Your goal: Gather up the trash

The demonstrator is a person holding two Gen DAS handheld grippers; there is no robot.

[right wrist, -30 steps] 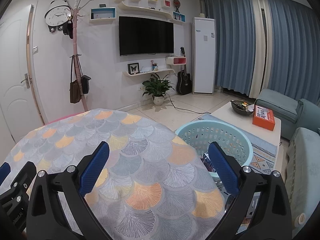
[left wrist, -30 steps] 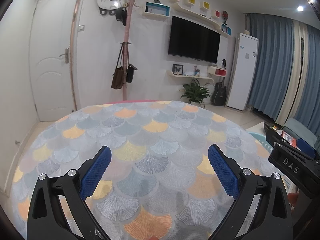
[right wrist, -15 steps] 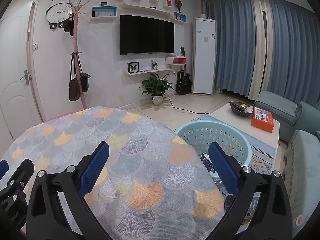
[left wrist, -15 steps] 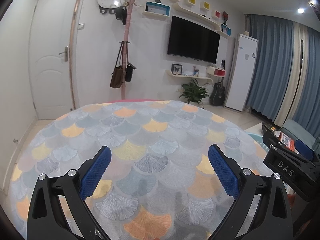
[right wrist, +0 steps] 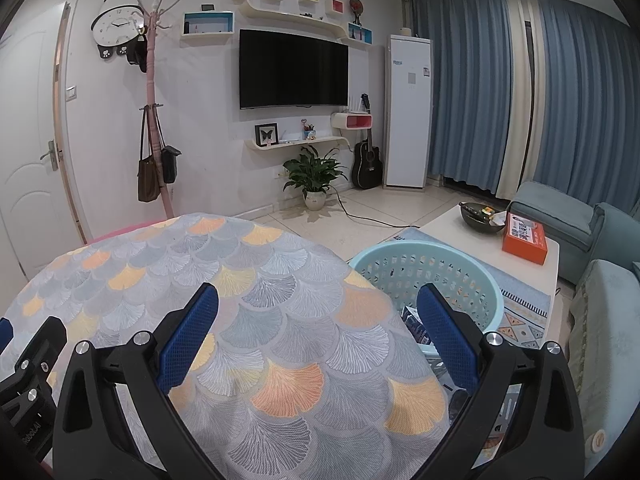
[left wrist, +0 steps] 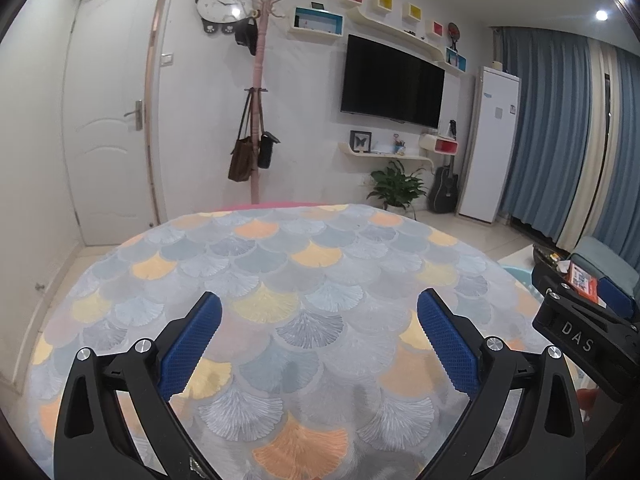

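My left gripper is open and empty above a round table with a fan-patterned cloth. My right gripper is open and empty over the table's right part. A light blue perforated basket stands on the floor past the table's right edge, with dark packets inside, partly hidden by my right finger. No trash shows on the cloth. The right gripper's body shows at the right edge of the left wrist view.
A white coffee table holds a dark bowl and an orange box. Blue sofa seats stand at the right. A pink coat rack with bags, a plant and a guitar line the far wall.
Both grippers have drifted slightly; the views shifted a little. Both stay open and empty.
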